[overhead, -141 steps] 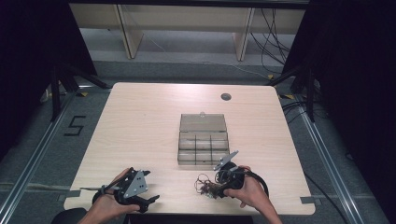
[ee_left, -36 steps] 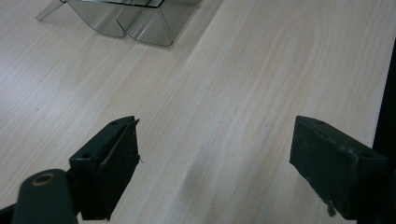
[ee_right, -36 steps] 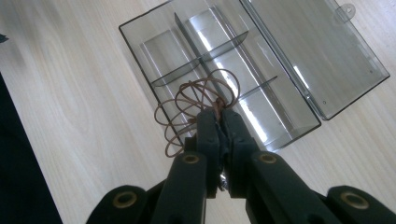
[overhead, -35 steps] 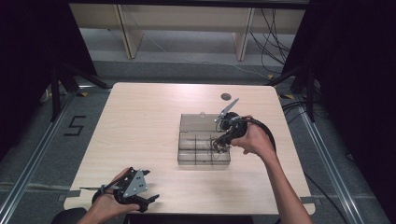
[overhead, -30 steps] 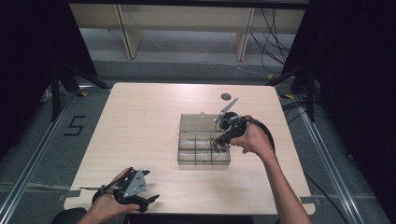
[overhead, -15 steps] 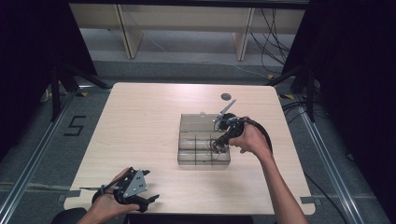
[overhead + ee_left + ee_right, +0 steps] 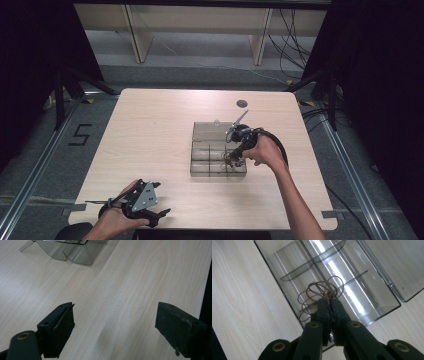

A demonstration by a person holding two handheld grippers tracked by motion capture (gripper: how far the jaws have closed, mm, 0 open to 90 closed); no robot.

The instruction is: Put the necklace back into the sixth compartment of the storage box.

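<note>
A clear plastic box [image 7: 193, 161] with several compartments lies right of the table's middle, its lid [image 7: 212, 131] folded open at the back. My right gripper [image 7: 234, 159] hangs over the box's front right part, shut on a tangle of thin brown wire loops [image 7: 229, 162]. In the right gripper view the loops [image 7: 318, 289] fan out from the closed tips of the right gripper [image 7: 329, 302] above the box's dividers [image 7: 294, 273]. My left gripper [image 7: 161, 214] rests at the table's front left, open with nothing between its jaws. The left gripper [image 7: 115, 330] sits over bare wood.
A round dark grommet [image 7: 242, 103] is set into the table behind the box. A black cable [image 7: 278, 145] loops from the right gripper over the person's hand. The box corner [image 7: 75, 251] lies well ahead of the left gripper. A floor mark [image 7: 80, 135] lies left of the table.
The right hand carried the wire tangle from the table's front edge to above the box, then sank slightly toward the front right compartments. The left hand stayed put.
</note>
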